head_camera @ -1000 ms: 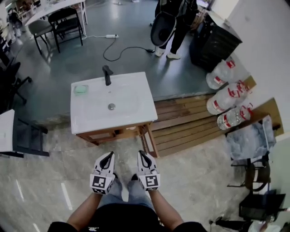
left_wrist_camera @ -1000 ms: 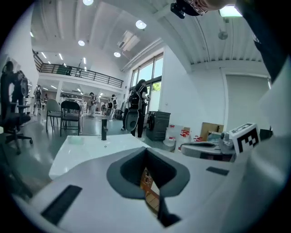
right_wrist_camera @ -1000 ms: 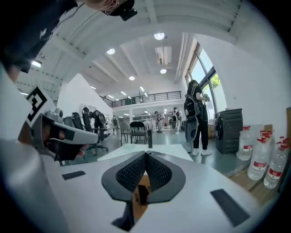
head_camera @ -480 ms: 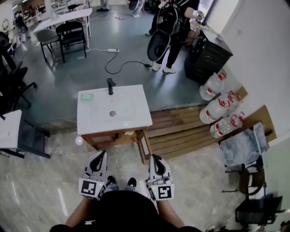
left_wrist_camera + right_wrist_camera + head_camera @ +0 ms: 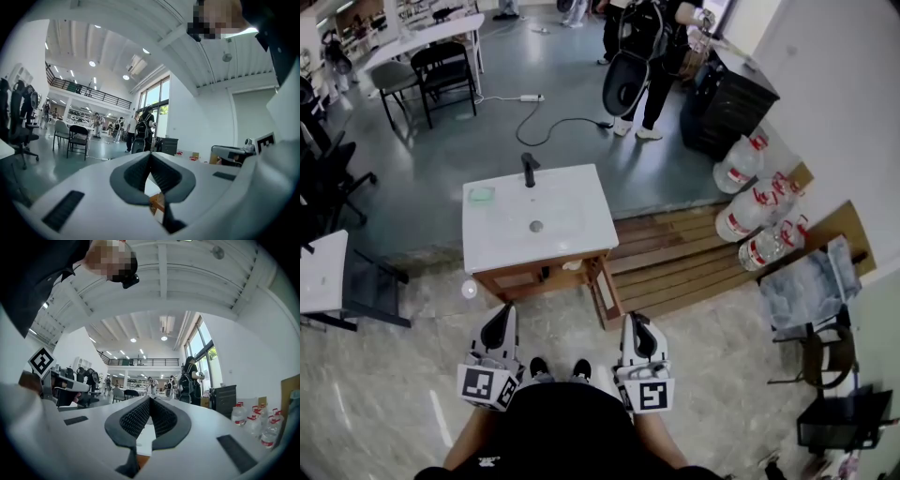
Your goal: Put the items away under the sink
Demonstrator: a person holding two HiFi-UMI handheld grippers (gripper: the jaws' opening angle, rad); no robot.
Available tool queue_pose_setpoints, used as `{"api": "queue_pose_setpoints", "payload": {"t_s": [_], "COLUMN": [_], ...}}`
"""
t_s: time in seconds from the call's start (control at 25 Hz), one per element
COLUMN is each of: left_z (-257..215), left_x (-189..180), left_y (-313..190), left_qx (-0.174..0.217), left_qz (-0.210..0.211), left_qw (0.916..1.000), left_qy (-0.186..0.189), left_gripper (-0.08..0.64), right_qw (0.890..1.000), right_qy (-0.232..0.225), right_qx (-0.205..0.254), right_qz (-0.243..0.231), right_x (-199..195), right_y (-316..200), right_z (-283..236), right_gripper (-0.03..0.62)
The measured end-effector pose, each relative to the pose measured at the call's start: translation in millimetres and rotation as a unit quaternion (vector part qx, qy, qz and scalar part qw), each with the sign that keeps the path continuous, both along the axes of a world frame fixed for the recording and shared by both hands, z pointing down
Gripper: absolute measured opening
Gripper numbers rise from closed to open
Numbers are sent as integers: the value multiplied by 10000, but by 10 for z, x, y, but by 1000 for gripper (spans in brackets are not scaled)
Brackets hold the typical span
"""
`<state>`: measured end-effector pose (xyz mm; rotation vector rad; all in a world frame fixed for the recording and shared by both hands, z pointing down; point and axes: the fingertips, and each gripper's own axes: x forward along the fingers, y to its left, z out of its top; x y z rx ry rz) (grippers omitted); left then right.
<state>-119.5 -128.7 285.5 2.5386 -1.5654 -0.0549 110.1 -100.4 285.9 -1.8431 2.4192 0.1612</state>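
Green pad lying ahead of left hand-held gripper and right hand-held gripper, both pressed together, empty; I'm judging it soft, light: pinch edgewise.

White sink on wooden stand; green item on far-left corner.

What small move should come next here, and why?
Probably a step toward the sink: left gripper and right gripper are both shut, holding nothing, and well short of it and the green item on its top.
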Motion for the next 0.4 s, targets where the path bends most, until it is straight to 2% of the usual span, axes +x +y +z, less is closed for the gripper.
{"api": "queue_pose_setpoints", "payload": {"t_s": [0.4], "left_z": [37], "left_x": [-49], "left_y": [-17], "left_qx": [83], "left_qz": [5], "left_qw": [9999], "left_qy": [-145], "left_gripper": [5], "right_qw": [10000], "right_qy": [-1], "right_qx": [66], "right_qz": [14], "right_x": [-37], "right_y": [-23], "right_z": [24], "right_gripper": [11]}}
